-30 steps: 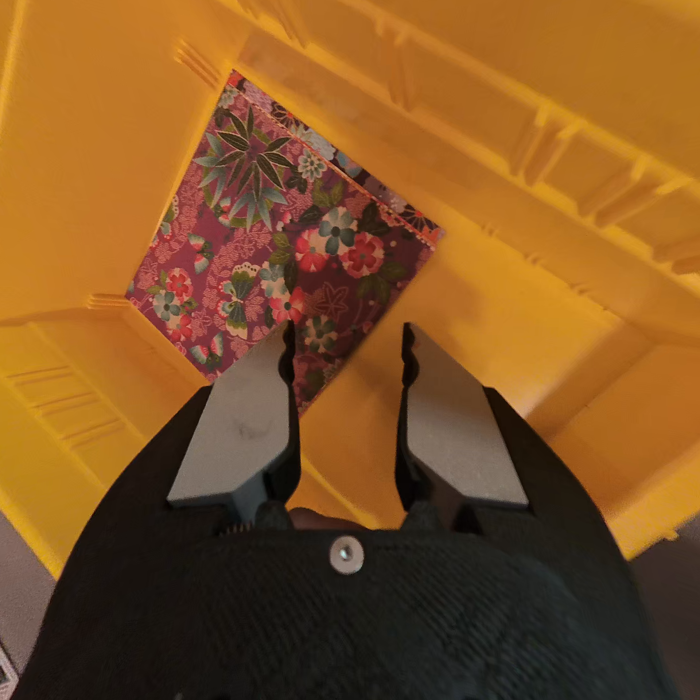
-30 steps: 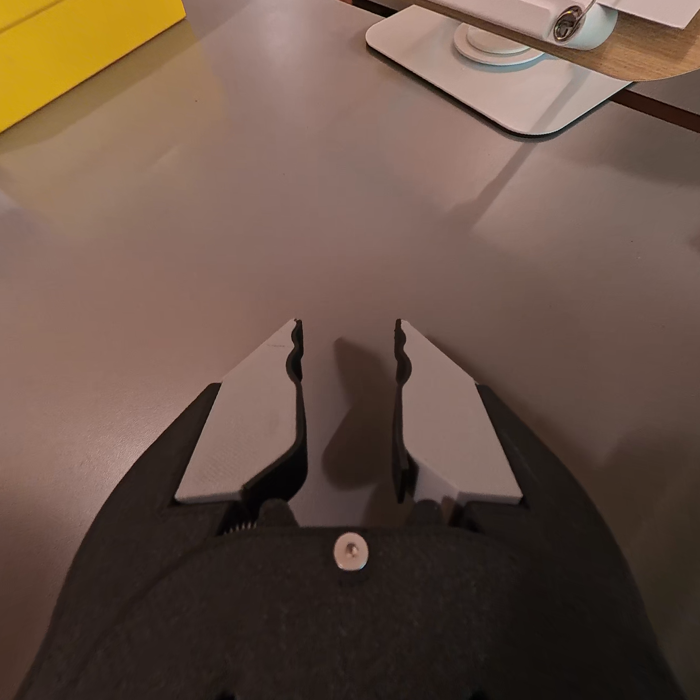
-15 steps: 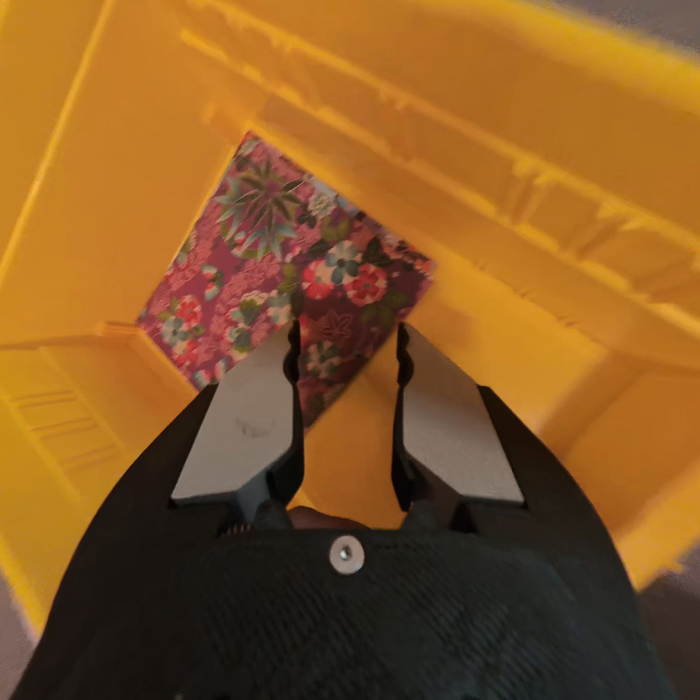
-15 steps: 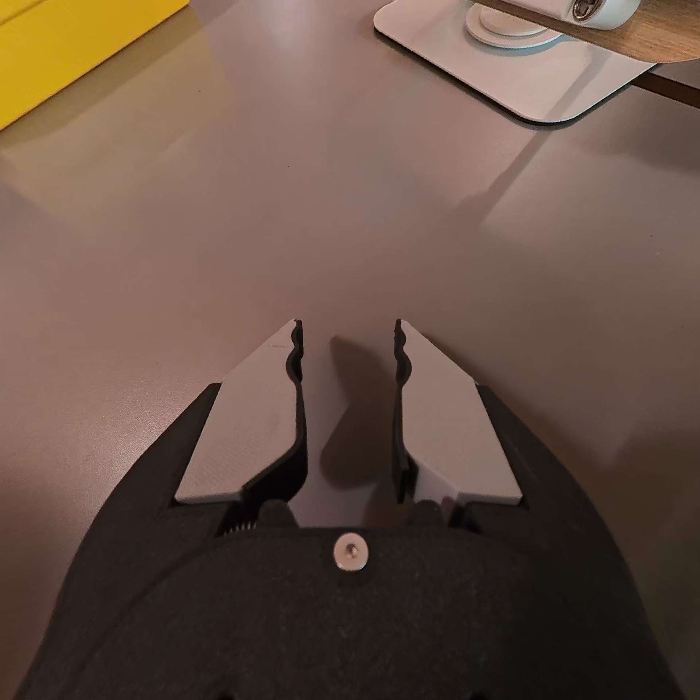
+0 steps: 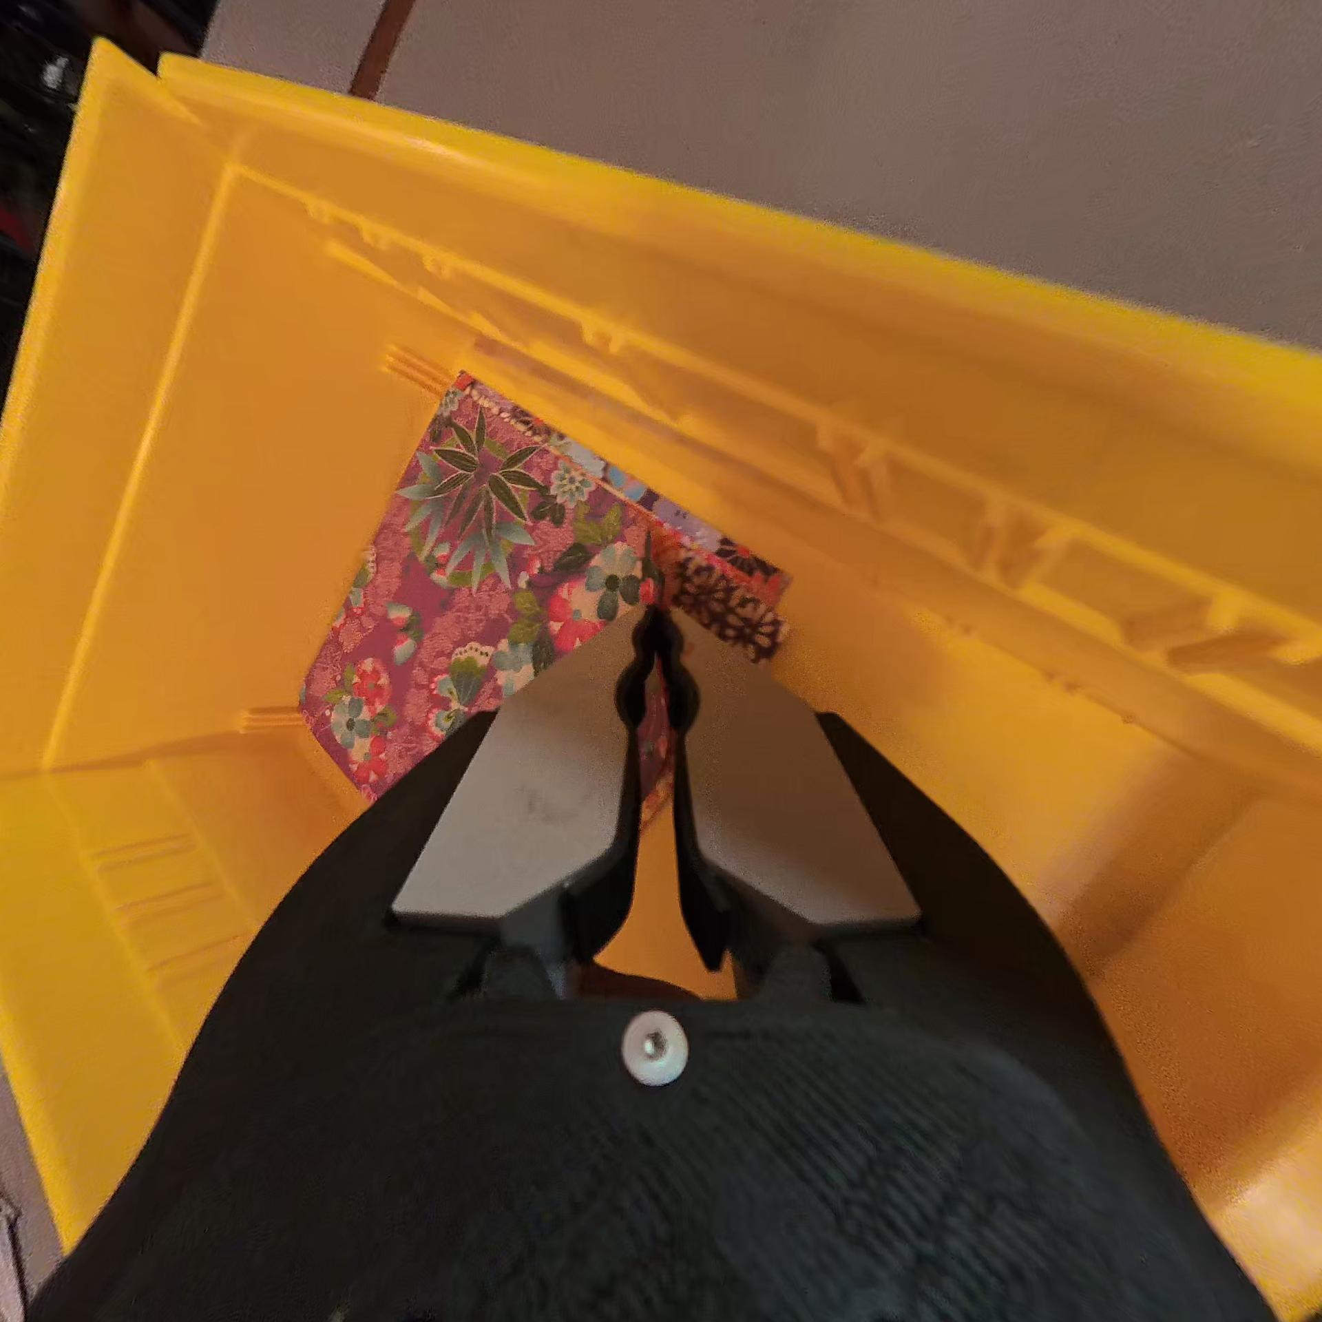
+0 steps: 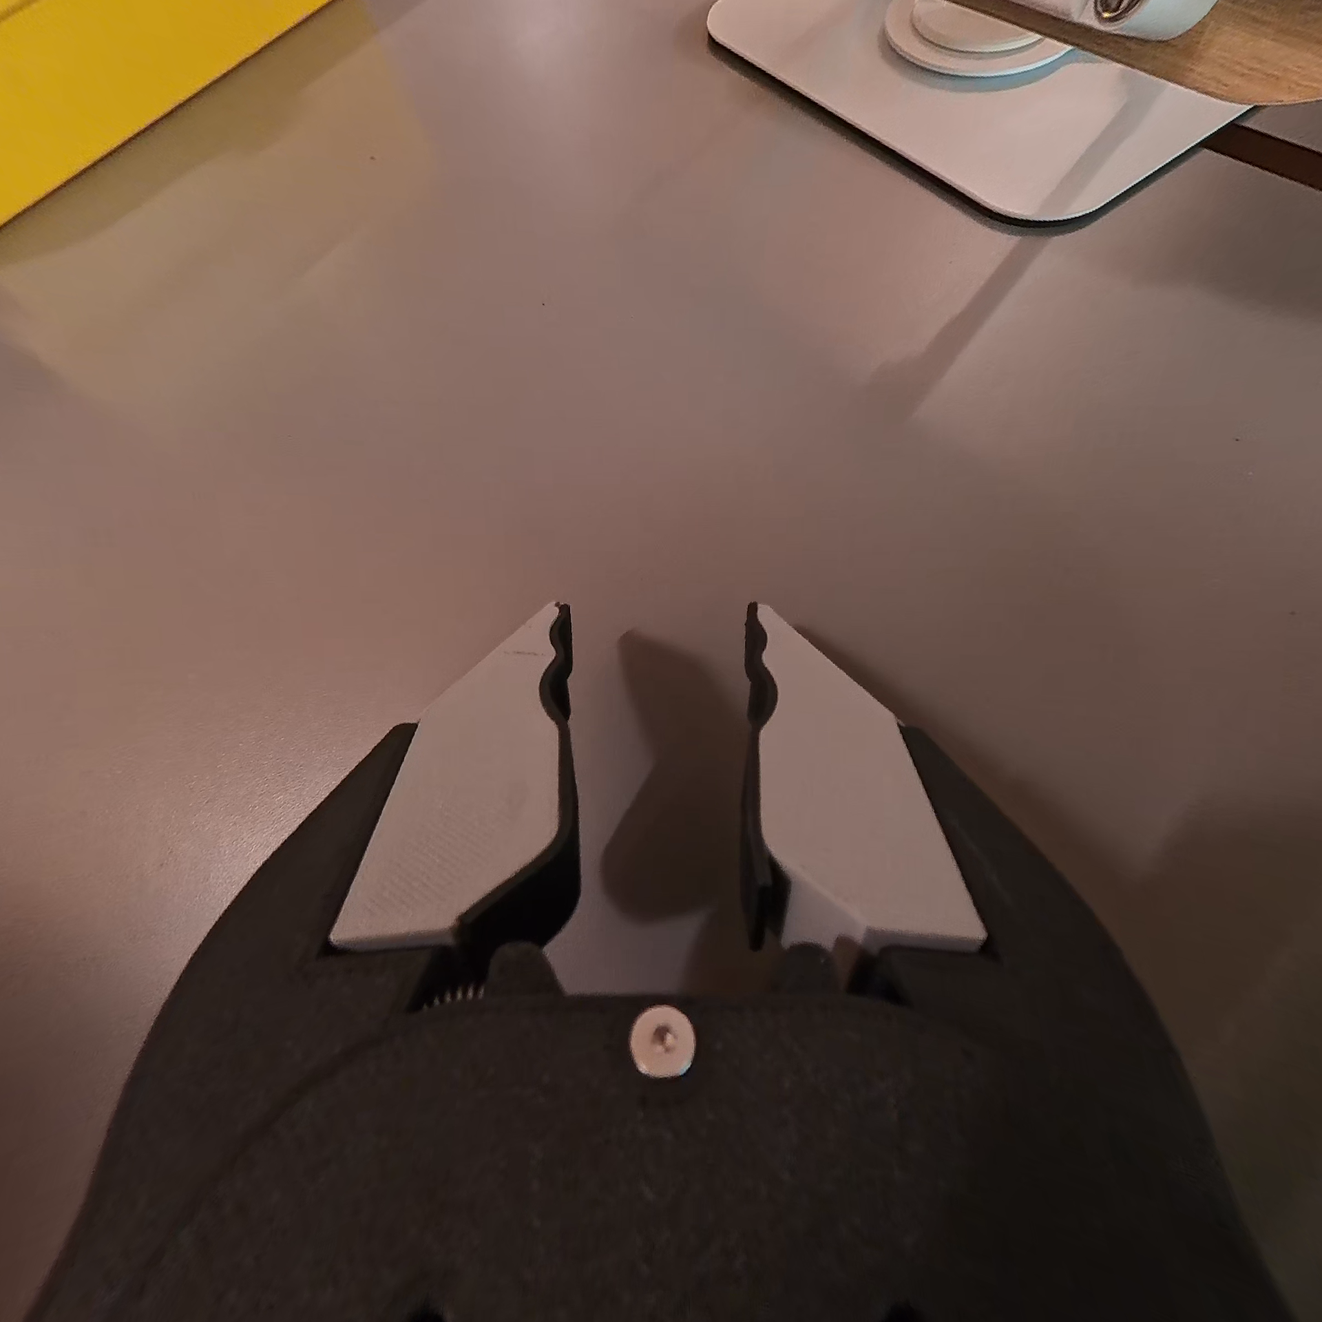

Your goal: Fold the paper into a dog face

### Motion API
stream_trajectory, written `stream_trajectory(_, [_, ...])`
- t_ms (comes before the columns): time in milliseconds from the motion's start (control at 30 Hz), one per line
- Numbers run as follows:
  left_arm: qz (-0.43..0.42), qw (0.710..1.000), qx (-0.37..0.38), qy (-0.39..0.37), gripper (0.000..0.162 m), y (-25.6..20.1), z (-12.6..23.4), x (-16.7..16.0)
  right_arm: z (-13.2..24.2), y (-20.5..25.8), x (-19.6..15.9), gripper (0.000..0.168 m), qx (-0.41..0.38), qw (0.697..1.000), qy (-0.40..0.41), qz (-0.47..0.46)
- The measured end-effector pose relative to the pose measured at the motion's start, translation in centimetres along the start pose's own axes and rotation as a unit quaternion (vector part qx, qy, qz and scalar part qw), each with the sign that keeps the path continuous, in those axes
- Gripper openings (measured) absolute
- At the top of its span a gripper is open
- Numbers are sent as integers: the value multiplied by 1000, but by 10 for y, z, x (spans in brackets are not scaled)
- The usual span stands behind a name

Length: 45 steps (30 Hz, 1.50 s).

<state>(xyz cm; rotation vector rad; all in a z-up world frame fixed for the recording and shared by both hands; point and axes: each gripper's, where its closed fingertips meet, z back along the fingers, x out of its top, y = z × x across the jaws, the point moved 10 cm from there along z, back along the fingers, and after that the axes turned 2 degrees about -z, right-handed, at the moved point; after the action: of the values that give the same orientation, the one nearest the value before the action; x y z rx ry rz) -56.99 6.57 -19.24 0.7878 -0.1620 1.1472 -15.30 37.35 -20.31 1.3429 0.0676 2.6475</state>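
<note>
On the grey table (image 6: 644, 358) nothing is folded yet: our left gripper (image 5: 654, 629) pinches the floral paper (image 5: 486, 572) in the yellow bin (image 5: 214, 429), while our right gripper (image 6: 658, 615) waits spread and empty.

Grey table (image 6: 501, 358) w/ yellow bin (image 6: 107, 86) & white stand base (image 6: 1001, 136) on it.

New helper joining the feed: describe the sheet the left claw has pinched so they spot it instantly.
Look into the yellow bin: patterned sheets lie on its floor. The left claw is shut on the top paper, purple-pink with flowers and spiky leaves, unlike the black-flowered sheet exposed beneath.
</note>
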Motion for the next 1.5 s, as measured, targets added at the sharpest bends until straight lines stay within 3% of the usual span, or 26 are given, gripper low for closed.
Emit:
stream_trajectory(33, [3, 1000, 4, 0, 0, 1, 0, -2, 0, 0, 0, 45, 0, 1000, 2, 1])
stream_trajectory(467, [79, 995, 30, -49, 0, 24, 23, -11, -2, 2, 0, 45, -6, 1000, 7, 11])
stream_trajectory(800, [117, 981, 73, -136, 0, 47, 92, 14, 1, 4, -1, 44, 2, 1000, 0, 14])
stream_trajectory(1033, [157, 954, 62, -249, 0, 49, 154, 51, 4, 2, 0, 44, 25, 1000, -14, -10])
stream_trajectory(1300, [108, 930, -14, -352, 0, 4, 201, 116, 11, 7, 4, 49, 81, 995, -49, -29])
stream_trajectory(1500, [75, 895, -139, -417, 0, -54, 214, 167, 18, 30, 13, 58, 173, 981, -85, 9])
